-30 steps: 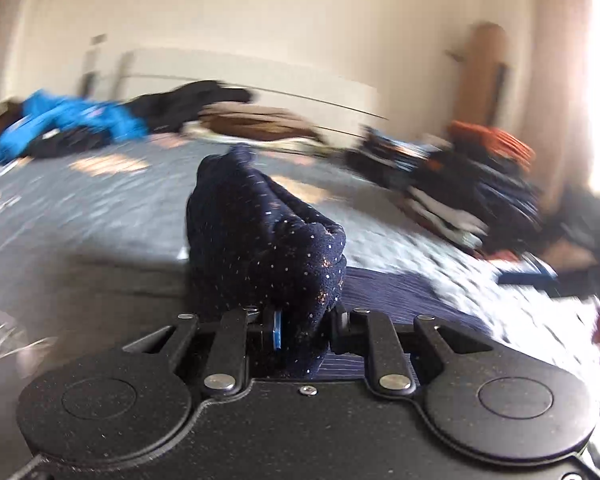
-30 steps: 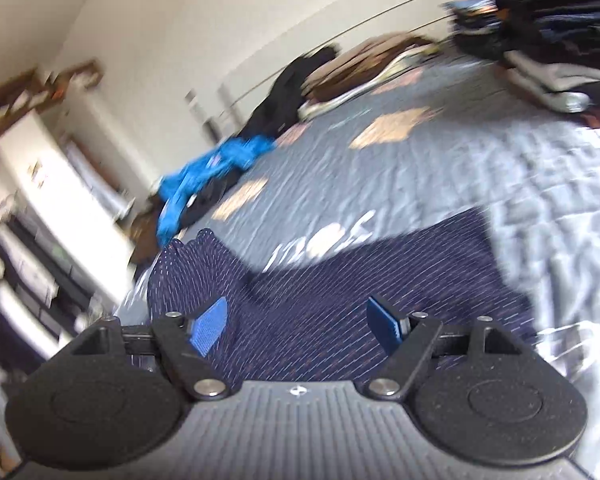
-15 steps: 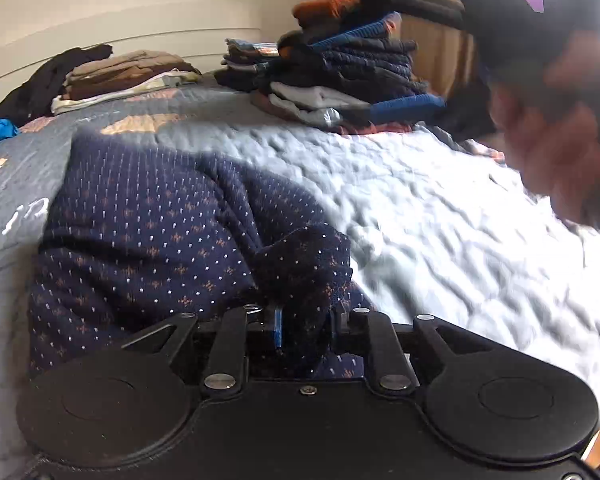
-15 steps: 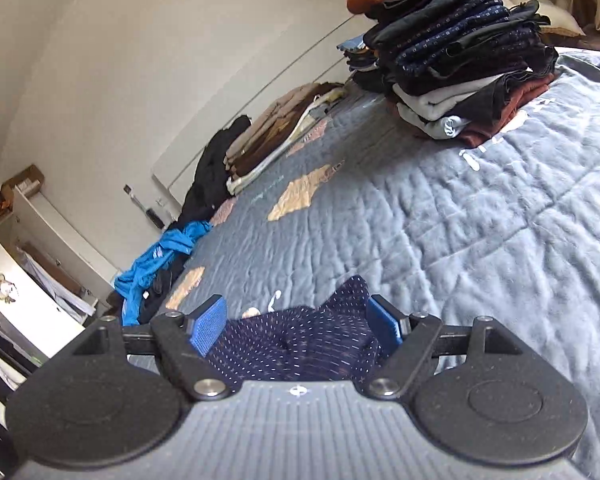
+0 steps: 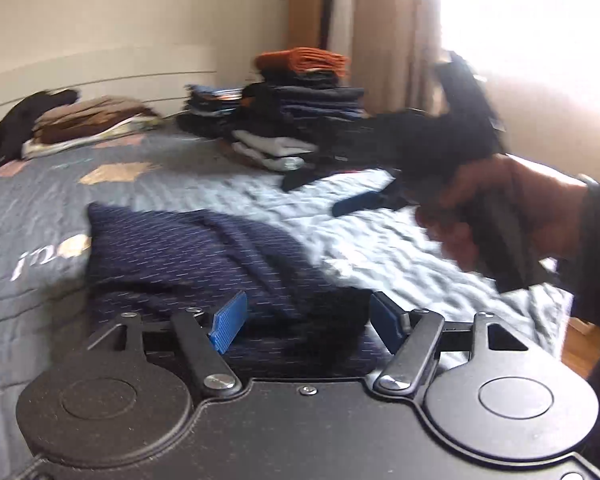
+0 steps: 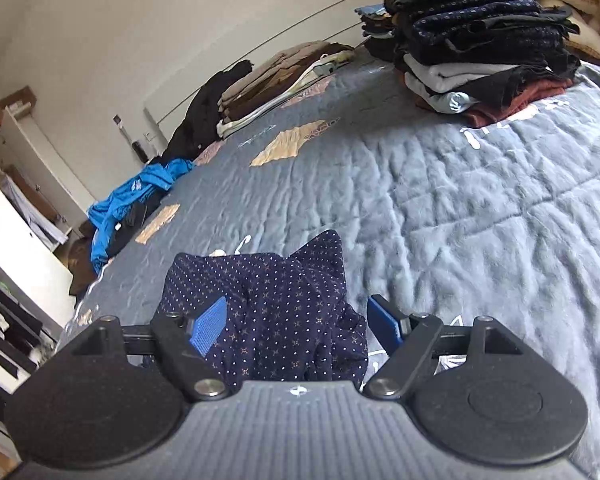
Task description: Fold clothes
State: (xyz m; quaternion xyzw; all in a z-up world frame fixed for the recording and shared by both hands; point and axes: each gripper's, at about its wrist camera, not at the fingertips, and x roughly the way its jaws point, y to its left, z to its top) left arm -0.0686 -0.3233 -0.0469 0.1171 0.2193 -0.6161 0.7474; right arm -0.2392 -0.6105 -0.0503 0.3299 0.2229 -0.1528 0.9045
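Note:
A navy dotted garment [image 5: 188, 248] lies in a loose fold on the grey quilted bed [image 5: 380, 240]. My left gripper [image 5: 306, 320] is open just over its near edge, and a dark fold of cloth sits loose between the blue pads. In the right wrist view the same garment [image 6: 276, 292] is bunched between the spread fingers of my right gripper [image 6: 296, 326], which is open and does not pinch it. The left wrist view also shows a person's hand [image 5: 500, 208], blurred, holding the right gripper above the quilt to the right of the garment.
A tall stack of folded clothes [image 6: 472, 28] stands at the far right of the bed [image 6: 420, 200]. A brown folded pile [image 6: 280, 76] and a black garment lie by the headboard. A crumpled blue garment [image 6: 140, 192] hangs at the left edge, with shelves [image 6: 4, 300] beyond.
My left gripper has opened and let go of the navy garment, which now lies on the quilt. The right gripper has stayed open and settled over the bunched cloth.

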